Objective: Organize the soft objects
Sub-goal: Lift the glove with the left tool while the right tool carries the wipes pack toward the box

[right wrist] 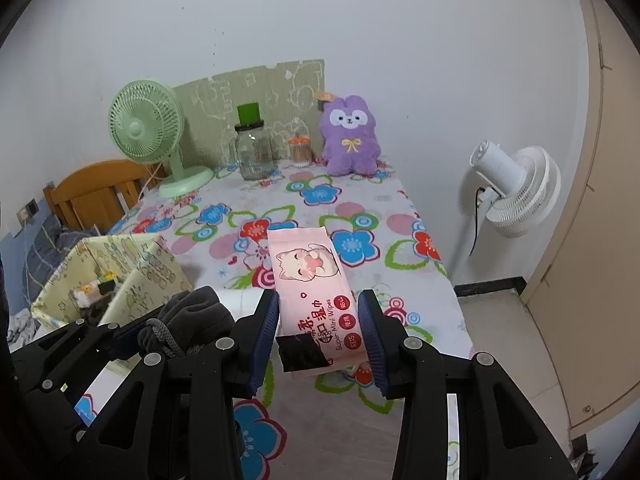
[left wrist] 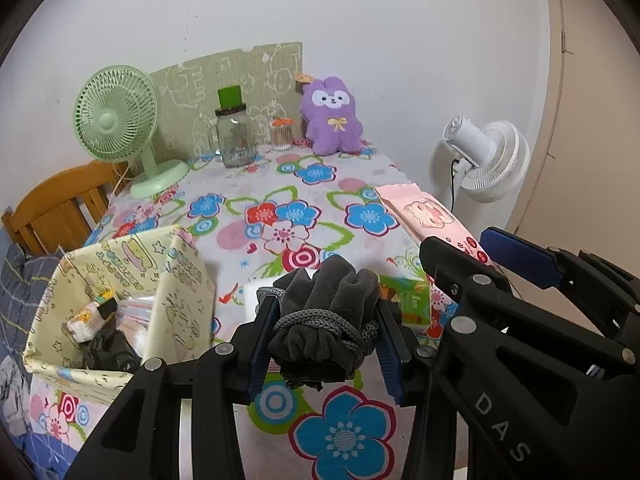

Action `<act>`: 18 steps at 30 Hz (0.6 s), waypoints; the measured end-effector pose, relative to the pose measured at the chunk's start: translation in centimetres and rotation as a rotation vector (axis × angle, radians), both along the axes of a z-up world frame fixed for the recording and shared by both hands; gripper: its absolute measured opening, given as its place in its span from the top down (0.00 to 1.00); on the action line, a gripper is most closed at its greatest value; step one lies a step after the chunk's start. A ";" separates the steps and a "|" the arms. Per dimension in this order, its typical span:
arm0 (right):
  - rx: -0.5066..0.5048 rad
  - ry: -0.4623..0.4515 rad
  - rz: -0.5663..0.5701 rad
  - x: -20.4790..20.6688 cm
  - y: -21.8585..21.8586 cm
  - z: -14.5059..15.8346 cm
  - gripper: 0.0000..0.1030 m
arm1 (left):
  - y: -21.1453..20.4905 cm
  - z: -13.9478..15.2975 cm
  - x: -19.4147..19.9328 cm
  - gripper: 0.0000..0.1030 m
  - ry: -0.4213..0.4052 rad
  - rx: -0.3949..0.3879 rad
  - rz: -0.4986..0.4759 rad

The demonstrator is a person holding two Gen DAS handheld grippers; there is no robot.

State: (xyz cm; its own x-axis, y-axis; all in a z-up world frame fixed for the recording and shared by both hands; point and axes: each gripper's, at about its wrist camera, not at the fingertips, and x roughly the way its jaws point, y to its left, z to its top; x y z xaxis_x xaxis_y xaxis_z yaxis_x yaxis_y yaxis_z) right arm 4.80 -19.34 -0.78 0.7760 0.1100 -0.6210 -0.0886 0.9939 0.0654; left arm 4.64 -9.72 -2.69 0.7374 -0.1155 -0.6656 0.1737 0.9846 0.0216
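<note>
At 9 o'clock the open yellow storage box [left wrist: 120,300] sits on the tabletop [left wrist: 248,184] near its left edge, already holding 2 or 3 small items, and at 6 o'clock the left hand-held gripper [left wrist: 326,334] pinches the dark grey glove bundle [left wrist: 326,312] across its cord-tied waist, which looks light, squashy and unlikely to slip. At 3 o'clock the right hand-held gripper [right wrist: 318,328] pinches the pink wet-wipes pack [right wrist: 316,292] at its near end, probably pliant, slick and heavier, so it may sag. The tabletop's middle offers room, though its right edge lies close.
</note>
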 end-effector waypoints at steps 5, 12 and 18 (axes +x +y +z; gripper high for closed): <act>0.013 -0.012 0.001 -0.4 0.3 1.2 0.57 | 0.4 1.1 -0.3 0.54 -0.020 0.002 -0.009; 0.011 -0.031 -0.002 -0.6 1.1 2.5 0.57 | 1.1 2.3 -0.5 0.54 -0.037 0.000 -0.016; 0.002 -0.050 0.001 -0.5 2.1 3.7 0.57 | 2.2 3.3 -0.3 0.54 -0.055 -0.007 -0.016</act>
